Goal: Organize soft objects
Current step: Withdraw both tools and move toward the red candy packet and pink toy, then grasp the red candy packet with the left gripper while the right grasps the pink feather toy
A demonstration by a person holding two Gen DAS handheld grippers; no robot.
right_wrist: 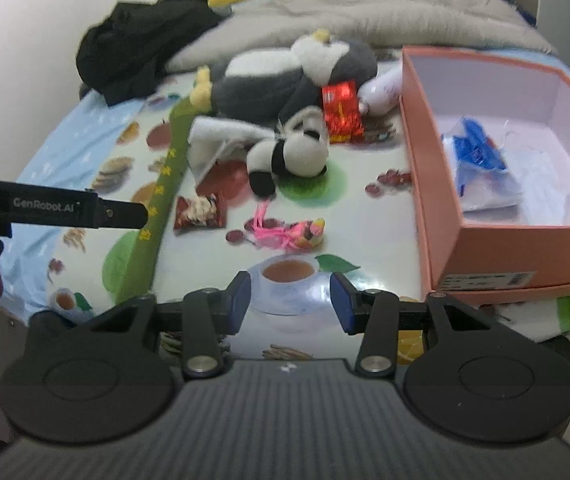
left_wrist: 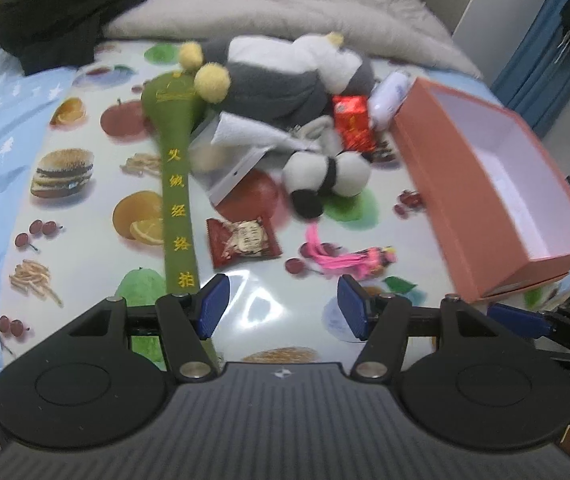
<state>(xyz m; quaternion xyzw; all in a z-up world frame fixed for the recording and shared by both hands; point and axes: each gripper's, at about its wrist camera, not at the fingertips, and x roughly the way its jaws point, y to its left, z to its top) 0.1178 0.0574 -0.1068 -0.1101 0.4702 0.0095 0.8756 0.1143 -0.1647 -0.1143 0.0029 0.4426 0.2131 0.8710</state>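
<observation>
Left gripper [left_wrist: 283, 305]: jaws apart, empty, above the near edge of the fruit-print tablecloth [left_wrist: 85, 208]. Right gripper [right_wrist: 289, 300]: jaws apart, empty, above a printed teacup at the near edge of the same cloth, just left of the box's near corner.

Toward the far edge, centre: large grey-and-white plush toy [left_wrist: 281, 76] on its side. Just in front of it, touching a white cloth [left_wrist: 249, 130]: small panda toy [left_wrist: 325, 176]. Along the left of the pile, from far to near edge: long green fabric massage bat [left_wrist: 177, 184] with yellow characters, two yellow pompoms [left_wrist: 211, 80] beside its head. Near its handle: dark red snack packet [left_wrist: 243, 242]. To the right of the packet, nearer the front edge: pink tasselled doll [left_wrist: 349, 258]. Between big plush and box: shiny red packet [left_wrist: 353, 120] and white bottle [left_wrist: 387, 94], lying down.

Right edge of the cloth: open salmon-pink box [right_wrist: 441, 184], white inside, with a blue-and-white plastic bag [right_wrist: 481, 168] on its floor.

Far left corner: black garment [left_wrist: 61, 12]. Behind the cloth: grey fluffy blanket [left_wrist: 325, 8]. Left, under the cloth: light blue sheet [left_wrist: 1, 128].
</observation>
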